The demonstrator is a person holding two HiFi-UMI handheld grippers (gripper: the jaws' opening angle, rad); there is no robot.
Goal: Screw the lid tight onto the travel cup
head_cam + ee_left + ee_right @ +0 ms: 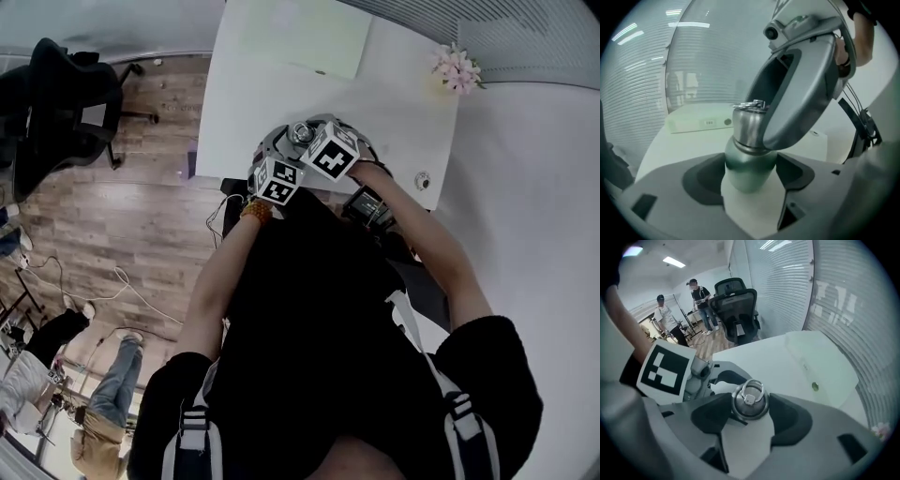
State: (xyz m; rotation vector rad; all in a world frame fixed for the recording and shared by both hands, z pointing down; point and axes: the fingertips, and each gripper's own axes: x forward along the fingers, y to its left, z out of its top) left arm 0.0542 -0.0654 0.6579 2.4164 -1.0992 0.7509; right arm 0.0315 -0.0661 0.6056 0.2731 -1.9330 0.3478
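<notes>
Steel is what both grippers have hold of: the travel cup (749, 171) stands between the 2 fingers of the left gripper (750, 177), which are clamped on its rounded, green-tinted body just below the shoulder. The right gripper (749, 412) reaches in from above with its 2 fingers closed on the lid (749, 401), and the small wire ring (753, 390) on top pokes up between them. Both meet over the near edge of the white table (394, 103). The cup looks rigid and fairly light, but its smooth curved wall will likely slip under torque. So the left fingers want the widest part of the body, and the right fingers want the lid's straight side, never the ring. The seam between lid and cup lies behind the right gripper's finger, so the thread may be only partly run down.
</notes>
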